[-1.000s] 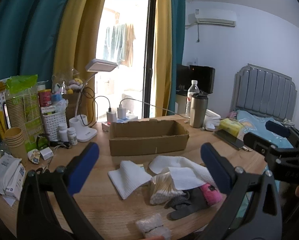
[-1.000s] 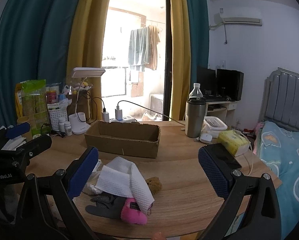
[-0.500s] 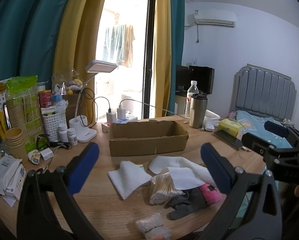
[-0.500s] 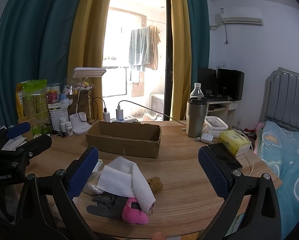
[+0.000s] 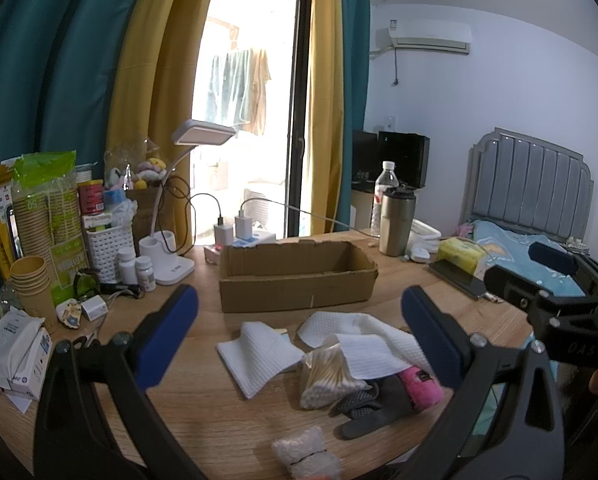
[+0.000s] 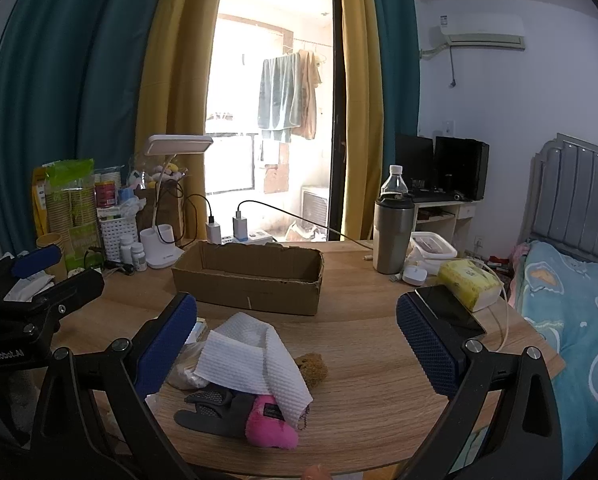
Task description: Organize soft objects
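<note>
Left claw (image 5: 299, 336), right claw (image 6: 297, 342) agape, empty

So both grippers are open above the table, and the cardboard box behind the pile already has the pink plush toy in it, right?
Not quite. The pink plush toy is not in the cardboard box; the right wrist view shows it on the table in the pile, partly under a white cloth. Both the left gripper and the right gripper are open.

1. A white desk lamp (image 5: 179, 216) stands at the back left of the wooden table (image 5: 219, 420), with two white pill bottles (image 5: 137, 268) just beside its base.
2. A stack of paper cups (image 5: 29, 284) sits near the table's left edge.
3. A steel tumbler (image 6: 393, 234) stands at the back right, a water bottle (image 6: 395, 180) behind it.
4. A yellow tissue pack (image 6: 469, 282) lies just beside a dark phone (image 6: 449, 310).
5. Two white chargers (image 5: 231, 230) sit behind the lamp's base.
</note>
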The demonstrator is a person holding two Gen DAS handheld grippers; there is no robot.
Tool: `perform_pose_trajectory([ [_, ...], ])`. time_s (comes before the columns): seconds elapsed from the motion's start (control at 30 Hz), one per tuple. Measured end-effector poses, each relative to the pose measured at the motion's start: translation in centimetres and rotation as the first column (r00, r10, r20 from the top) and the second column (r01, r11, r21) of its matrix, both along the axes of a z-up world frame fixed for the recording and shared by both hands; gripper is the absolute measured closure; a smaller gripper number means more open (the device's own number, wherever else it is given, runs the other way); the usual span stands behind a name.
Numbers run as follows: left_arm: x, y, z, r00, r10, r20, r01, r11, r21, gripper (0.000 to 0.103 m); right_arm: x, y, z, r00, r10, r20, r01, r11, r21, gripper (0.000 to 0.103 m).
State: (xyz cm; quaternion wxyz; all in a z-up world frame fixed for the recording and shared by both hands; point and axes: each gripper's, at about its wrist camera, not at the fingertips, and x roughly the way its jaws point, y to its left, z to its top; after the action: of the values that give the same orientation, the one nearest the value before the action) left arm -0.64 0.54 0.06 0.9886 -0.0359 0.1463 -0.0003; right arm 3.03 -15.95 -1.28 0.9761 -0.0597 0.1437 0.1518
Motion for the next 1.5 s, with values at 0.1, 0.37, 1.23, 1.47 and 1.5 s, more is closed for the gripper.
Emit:
perform_pose_trajectory([
  [0.1,0.0,0.0,0.0,1.0,0.0,0.001,0.0,1.0,0.001,0.0,0.0,0.1,-0.1,1.0,0.001,0.001,-0.001,1.0,0.001,0.001],
  [0.37,0.0,0.0,0.0,1.0,-0.001,0.0,0.001,1.0,0.0,0.0,0.0,0.0,0.0,1.0,0.001,0.001,-0.001,1.0,0.0,0.001],
  [1.23,0.1,0.4,-0.8,1.0,0.001,-0.023,-0.001,1.0,-0.006,0.0,0.2,0.3,-0.7,1.0,0.004,-0.024,-0.004,1.0,0.0,0.001],
  [1.47,1.0,0.8,-2.7,0.996,-0.004,-0.094,0.003,1.0,-0.015,0.0,1.3,0.7,-2.3,0.997,0.008,-0.083,-0.009,1.0,-0.011,0.001],
  [1.5,1.3,0.9,-2.9,0.994,-0.005,-0.106,0.004,1.0,-0.015,0.0,1.5,0.8,-2.5,0.996,0.008,-0.092,-0.009,1.0,-0.014,0.001],
])
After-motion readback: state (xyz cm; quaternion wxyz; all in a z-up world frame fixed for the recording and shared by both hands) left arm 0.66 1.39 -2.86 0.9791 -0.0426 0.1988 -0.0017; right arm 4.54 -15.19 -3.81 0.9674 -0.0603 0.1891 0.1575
